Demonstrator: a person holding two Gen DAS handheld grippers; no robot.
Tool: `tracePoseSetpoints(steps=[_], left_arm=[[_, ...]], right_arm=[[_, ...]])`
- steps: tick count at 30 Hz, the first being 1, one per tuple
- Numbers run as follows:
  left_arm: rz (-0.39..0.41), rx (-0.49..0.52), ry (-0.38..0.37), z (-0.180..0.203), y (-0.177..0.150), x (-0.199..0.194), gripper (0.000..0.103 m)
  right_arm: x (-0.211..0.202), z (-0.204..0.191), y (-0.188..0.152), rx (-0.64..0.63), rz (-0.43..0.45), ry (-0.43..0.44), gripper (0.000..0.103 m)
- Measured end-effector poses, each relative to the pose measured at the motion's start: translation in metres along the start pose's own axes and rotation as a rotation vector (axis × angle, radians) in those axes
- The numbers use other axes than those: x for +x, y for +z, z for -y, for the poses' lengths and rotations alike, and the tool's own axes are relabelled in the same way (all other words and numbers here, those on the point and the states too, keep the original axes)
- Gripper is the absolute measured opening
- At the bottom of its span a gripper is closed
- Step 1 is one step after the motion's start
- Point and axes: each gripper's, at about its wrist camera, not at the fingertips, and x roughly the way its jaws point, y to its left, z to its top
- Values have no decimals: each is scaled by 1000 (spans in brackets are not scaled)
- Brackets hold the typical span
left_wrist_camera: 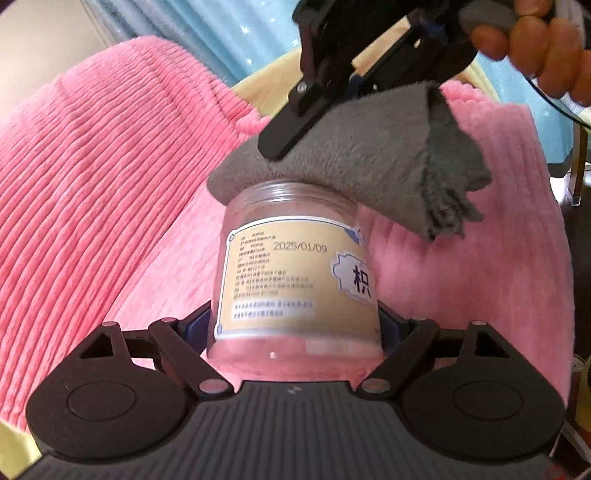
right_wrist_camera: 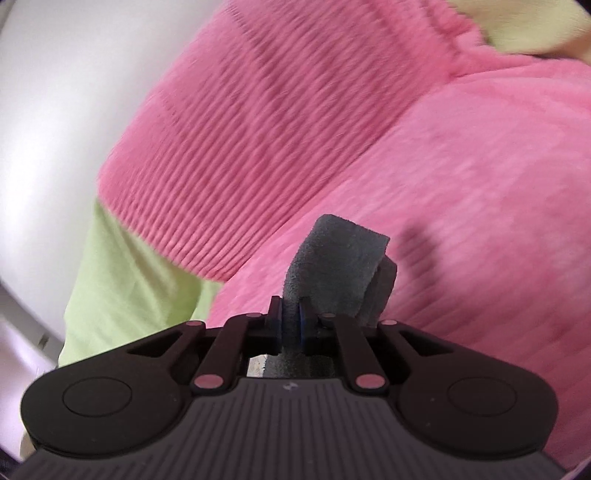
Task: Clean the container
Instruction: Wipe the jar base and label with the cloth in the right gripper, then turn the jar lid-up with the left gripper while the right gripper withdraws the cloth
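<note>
A clear plastic jar (left_wrist_camera: pixel 295 280) with a tan printed label is held between the fingers of my left gripper (left_wrist_camera: pixel 295 325), its open mouth pointing away from the camera. A grey fleecy cloth (left_wrist_camera: pixel 354 162) lies across that mouth and hangs down to the right. My right gripper (left_wrist_camera: pixel 291 122) comes in from above in the left wrist view, shut on the cloth, with a person's hand (left_wrist_camera: pixel 535 44) on its handle. In the right wrist view the right gripper (right_wrist_camera: pixel 291 325) pinches a fold of the grey cloth (right_wrist_camera: pixel 332 266) between its blue pads; the jar is hidden there.
A pink ribbed blanket (left_wrist_camera: pixel 110 166) covers the surface beneath and behind the jar, with pale yellow-green fabric (right_wrist_camera: pixel 125 288) under its edge. A blue starred curtain (left_wrist_camera: pixel 229 33) hangs at the back. A white wall (right_wrist_camera: pixel 55 110) fills the left of the right wrist view.
</note>
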Motion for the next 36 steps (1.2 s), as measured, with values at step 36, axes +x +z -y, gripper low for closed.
tracePoseSetpoints(steps=[36], left_arm=[[-16, -524, -24, -56, -4, -23, 94]], right_arm=[[-22, -21, -21, 106, 84, 75, 8]])
